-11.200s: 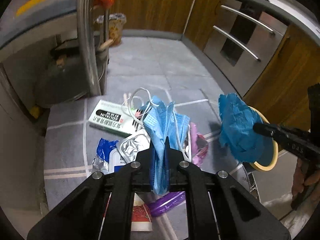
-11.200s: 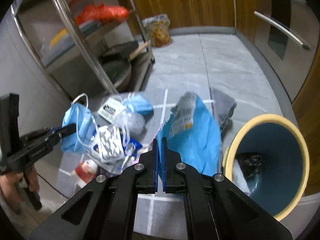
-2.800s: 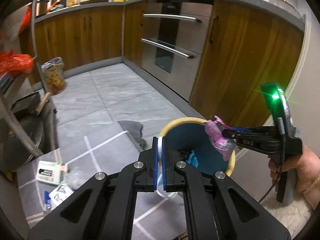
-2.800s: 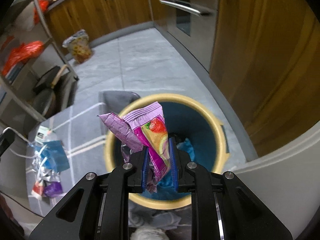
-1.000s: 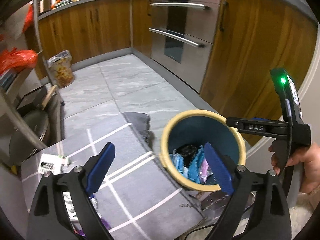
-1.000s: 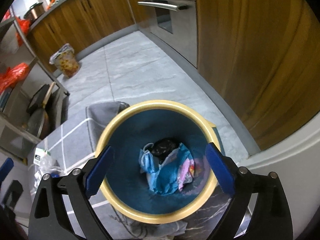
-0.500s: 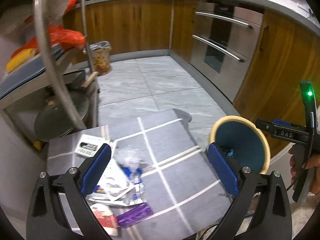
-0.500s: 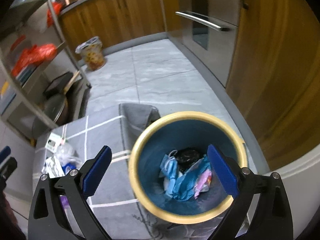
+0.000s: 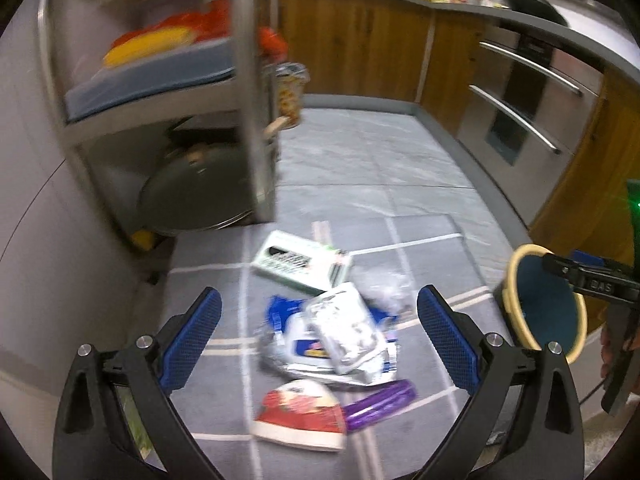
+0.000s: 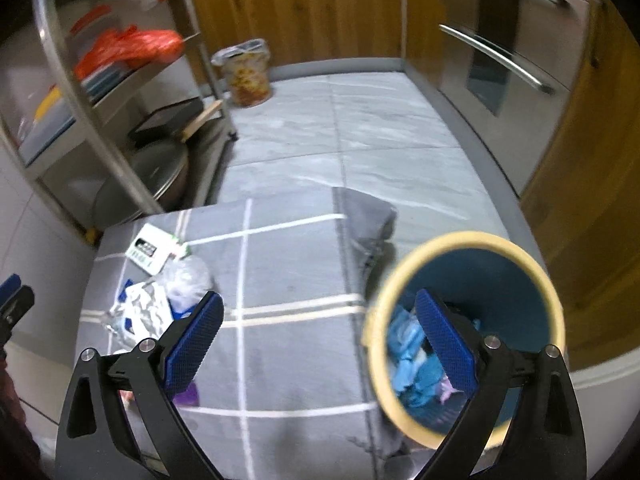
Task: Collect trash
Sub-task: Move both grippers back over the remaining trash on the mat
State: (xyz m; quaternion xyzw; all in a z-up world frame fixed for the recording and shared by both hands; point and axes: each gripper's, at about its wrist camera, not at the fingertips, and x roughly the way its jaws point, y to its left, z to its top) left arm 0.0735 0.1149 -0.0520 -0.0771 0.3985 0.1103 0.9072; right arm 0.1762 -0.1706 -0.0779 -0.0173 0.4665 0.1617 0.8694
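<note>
A pile of trash lies on the grey mat point(image 9: 208, 280): a white-green box point(image 9: 302, 262), a silver foil packet point(image 9: 346, 334), a clear plastic wad point(image 9: 386, 290), a red-white wrapper point(image 9: 300, 412) and a purple wrapper point(image 9: 378, 402). My left gripper point(image 9: 318, 340) is open and empty above the pile. The blue bin with a yellow rim point(image 10: 460, 240) holds blue masks and wrappers point(image 10: 412, 344). My right gripper point(image 10: 318, 336) is open and empty, between the bin and the pile point(image 10: 160, 292). The bin also shows at the right of the left wrist view point(image 9: 516, 264).
A metal shelf rack point(image 9: 248, 92) with pans and a lid point(image 9: 196, 196) stands at the left. Wooden cabinets and an oven point(image 9: 520, 112) line the back and right. A bagged bin point(image 10: 246, 72) stands on the tiled floor. A folded mat corner point(image 10: 368, 220) lies beside the bin.
My left gripper has swung left and down over the trash pile. My right gripper has drawn back from the bin toward the mat. Both stay open.
</note>
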